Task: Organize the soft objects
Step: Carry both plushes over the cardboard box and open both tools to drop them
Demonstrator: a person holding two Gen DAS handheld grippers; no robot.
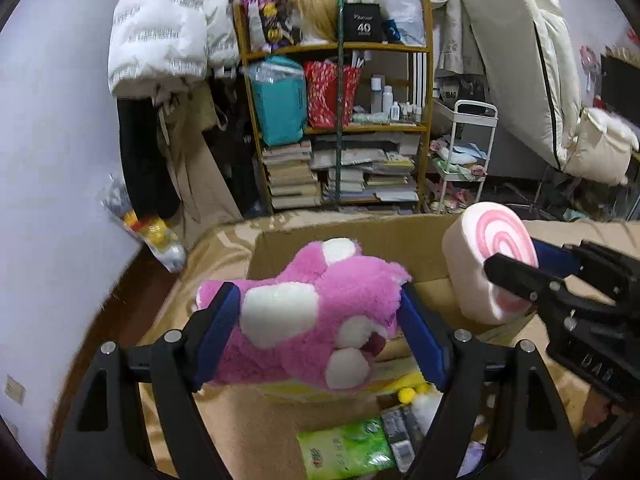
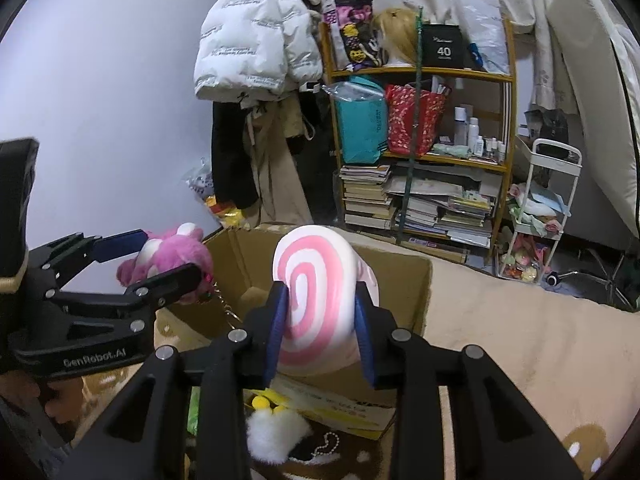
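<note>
My left gripper [image 1: 320, 336] is clenched on the pink plush bear [image 1: 316, 320], its blue pads pressed into the fur on both sides; the bear hangs above the near-left corner of the open cardboard box [image 1: 280, 248]; from the right wrist view the same gripper [image 2: 168, 256] sits at nine o'clock with the bear [image 2: 168, 256] bulging between its fingers. My right gripper [image 2: 320, 332] is grasping the pink-and-white swirl cushion [image 2: 316, 292], spiral face toward me, held over the box [image 2: 404, 280]; in the left wrist view that cushion [image 1: 492, 264] shows at three o'clock, over the box's right edge.

The box rests on a beige fleecy blanket [image 2: 520, 340] that covers the surface and spreads toward four o'clock; just in front of the box, at six o'clock, lie a white fluffy toy with yellow pompoms [image 2: 276, 432] and a green packet [image 1: 344, 452].

Beyond, at twelve o'clock, a wooden shelf unit [image 1: 340, 128] is crammed with stacked books, a teal bag, a red bag and small bottles, a blond wig on top; a white puffer jacket [image 1: 168, 28] hangs at eleven o'clock against the pale wall; a small white trolley [image 2: 540, 216] stands at two o'clock, with a cream mattress [image 1: 532, 68] leaning behind it.
</note>
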